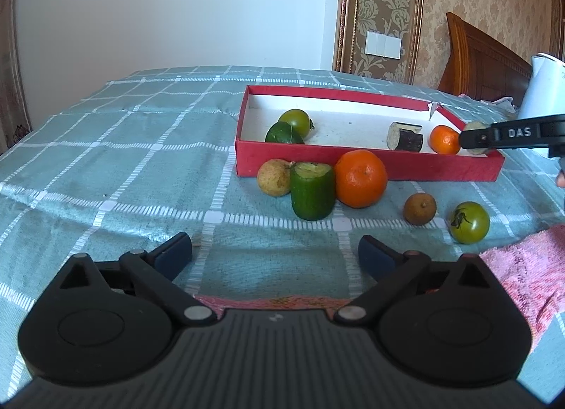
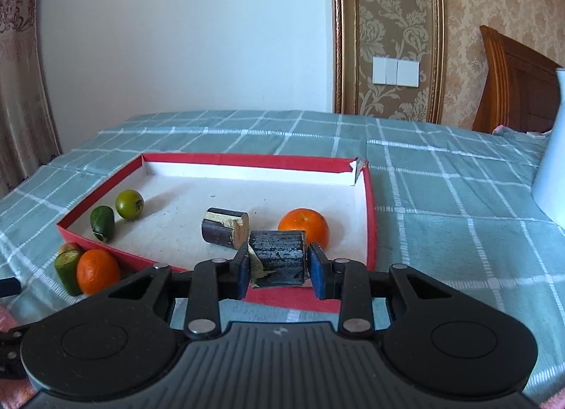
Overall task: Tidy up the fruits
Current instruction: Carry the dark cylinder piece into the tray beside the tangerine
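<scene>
My right gripper [image 2: 277, 269] is shut on a dark sugarcane piece [image 2: 277, 255], held over the near right part of the red box [image 2: 247, 160]. Inside the box lie another sugarcane piece [image 2: 224, 229], a small orange [image 2: 303, 227], a green tomato [image 2: 129, 204] and a dark green fruit [image 2: 102, 221]. My left gripper [image 1: 275, 253] stands open over the cloth with nothing between its fingers. Ahead of it, outside the box [image 1: 353, 161], sit a pale round fruit [image 1: 273, 181], a cucumber piece [image 1: 312, 191], a big orange [image 1: 360, 178], a brown longan [image 1: 420, 208] and a green tomato [image 1: 469, 222].
A teal checked cloth [image 1: 123, 161] covers the surface. A pink towel [image 1: 529, 274] lies at the near right. A white jug [image 2: 551, 179] stands right of the box, with a wooden headboard [image 1: 483, 63] behind it.
</scene>
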`<state>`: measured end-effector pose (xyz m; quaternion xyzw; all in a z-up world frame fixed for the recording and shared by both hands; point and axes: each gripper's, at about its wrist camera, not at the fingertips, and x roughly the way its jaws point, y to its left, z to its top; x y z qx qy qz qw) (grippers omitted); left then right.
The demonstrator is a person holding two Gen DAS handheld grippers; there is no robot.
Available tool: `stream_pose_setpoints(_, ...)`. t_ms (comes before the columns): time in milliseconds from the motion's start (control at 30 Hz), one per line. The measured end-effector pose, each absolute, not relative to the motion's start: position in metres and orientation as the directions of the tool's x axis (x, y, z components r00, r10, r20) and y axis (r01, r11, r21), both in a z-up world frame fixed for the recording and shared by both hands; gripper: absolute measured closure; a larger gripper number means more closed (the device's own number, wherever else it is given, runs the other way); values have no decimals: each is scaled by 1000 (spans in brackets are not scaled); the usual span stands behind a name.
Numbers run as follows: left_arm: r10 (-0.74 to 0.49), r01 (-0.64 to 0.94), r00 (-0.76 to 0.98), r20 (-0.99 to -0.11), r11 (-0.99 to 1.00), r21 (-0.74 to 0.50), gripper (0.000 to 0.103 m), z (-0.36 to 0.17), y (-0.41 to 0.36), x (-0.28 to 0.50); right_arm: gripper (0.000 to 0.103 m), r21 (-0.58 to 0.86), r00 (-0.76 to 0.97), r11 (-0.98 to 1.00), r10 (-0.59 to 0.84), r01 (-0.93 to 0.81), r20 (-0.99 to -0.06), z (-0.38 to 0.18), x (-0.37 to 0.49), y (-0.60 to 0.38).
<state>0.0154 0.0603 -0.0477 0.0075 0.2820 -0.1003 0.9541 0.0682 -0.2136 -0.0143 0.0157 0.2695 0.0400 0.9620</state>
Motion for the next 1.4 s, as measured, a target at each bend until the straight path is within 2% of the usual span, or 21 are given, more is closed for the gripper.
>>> stream_pose_setpoints(1300, -210, 205, 818, -535, 976, -69, 0, -48, 62, 16, 70, -64, 824, 997, 3, -48, -567, -29, 104, -180)
stream_pose_setpoints(1400, -207, 205, 818, -536, 977, -65, 0, -48, 63, 16, 71, -109, 833, 994, -32, -33, -553, -31, 106, -176)
